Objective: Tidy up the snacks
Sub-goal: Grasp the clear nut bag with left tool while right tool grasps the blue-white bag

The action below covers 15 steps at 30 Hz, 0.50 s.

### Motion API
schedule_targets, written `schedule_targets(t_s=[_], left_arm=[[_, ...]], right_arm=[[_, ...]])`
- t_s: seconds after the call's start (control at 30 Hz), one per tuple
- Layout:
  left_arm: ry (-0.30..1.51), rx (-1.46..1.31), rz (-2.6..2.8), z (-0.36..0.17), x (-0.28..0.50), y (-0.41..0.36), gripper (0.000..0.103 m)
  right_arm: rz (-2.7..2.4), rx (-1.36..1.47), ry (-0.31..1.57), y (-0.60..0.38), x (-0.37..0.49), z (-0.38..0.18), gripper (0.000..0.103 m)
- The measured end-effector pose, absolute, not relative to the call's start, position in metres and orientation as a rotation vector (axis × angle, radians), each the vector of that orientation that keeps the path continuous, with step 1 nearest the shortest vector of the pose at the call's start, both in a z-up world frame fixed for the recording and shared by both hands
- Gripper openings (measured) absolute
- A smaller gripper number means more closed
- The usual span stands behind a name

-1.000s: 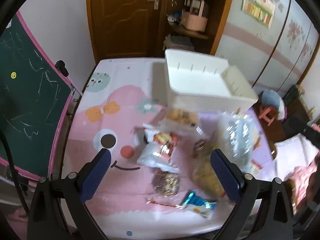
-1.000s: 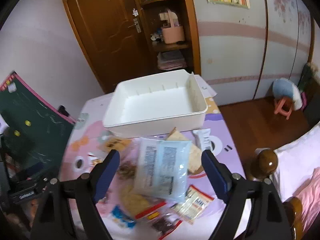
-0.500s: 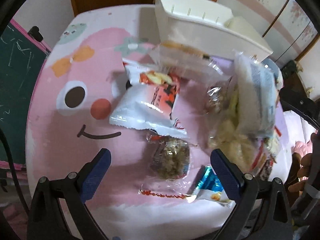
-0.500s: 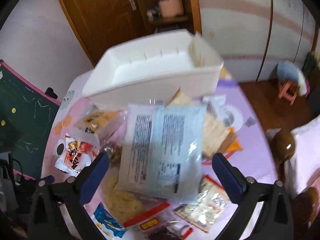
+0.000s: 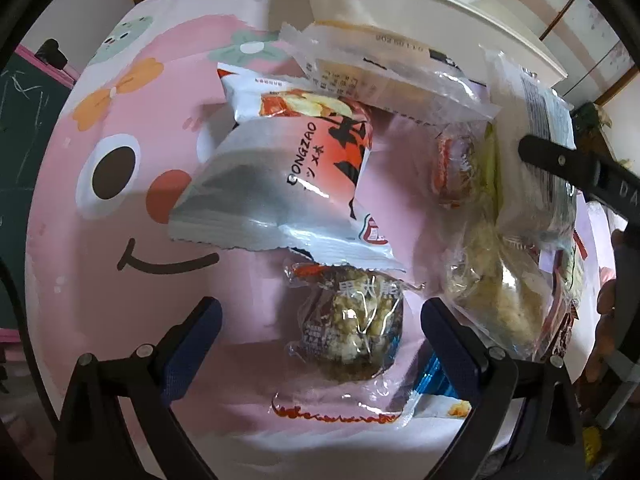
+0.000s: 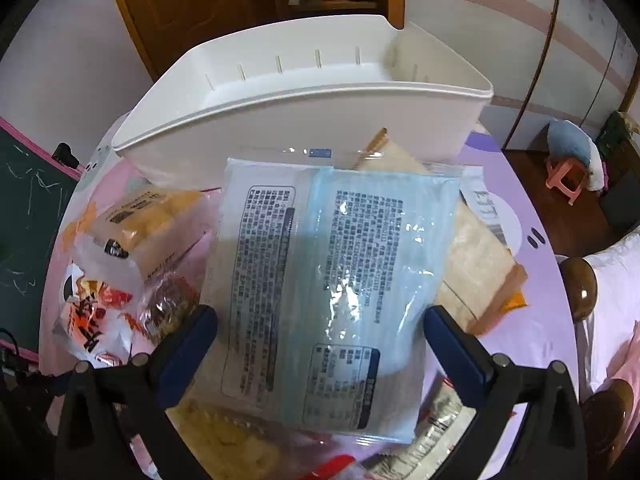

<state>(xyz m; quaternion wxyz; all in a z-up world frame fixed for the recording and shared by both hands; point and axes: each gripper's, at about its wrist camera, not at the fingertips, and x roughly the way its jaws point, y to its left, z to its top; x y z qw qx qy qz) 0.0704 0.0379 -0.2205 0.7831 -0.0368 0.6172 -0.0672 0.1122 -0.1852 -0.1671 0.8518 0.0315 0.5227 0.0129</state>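
Left gripper (image 5: pixel 320 328) fingers spread wide, pinching nothing, straddling a clear pack of nut clusters (image 5: pixel 348 328) near the table's (image 5: pixel 80 184) near edge. Just beyond, toward the middle, a white-and-red snack bag (image 5: pixel 288 184), overlapping the clear pack's far end. Farther still, a clear bread pack (image 5: pixel 384 76) against the white bin (image 6: pixel 304 120) at the far edge.

Right gripper (image 6: pixel 320 332) fingers also spread (jaws just opened to their widest), flanking a pale blue printed packet (image 6: pixel 332 280) without pressing it. Packet atop the pile, its far end near the bin's near wall. Under its right side, a tan wafer pack (image 6: pixel 480 264); to its left, a pack of yellow cakes (image 6: pixel 152 224). Bin empty inside.
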Motion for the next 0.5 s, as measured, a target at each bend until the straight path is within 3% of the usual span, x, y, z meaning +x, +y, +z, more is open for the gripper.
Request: schedule_targets(t_s=[0.5], left_arm=[[1.32,-0.008,-0.128,-0.226,0.083,0.02,0.099]], right_arm=[[0.068,0.002,1.16,-0.173,0.118,-0.18,0.103]])
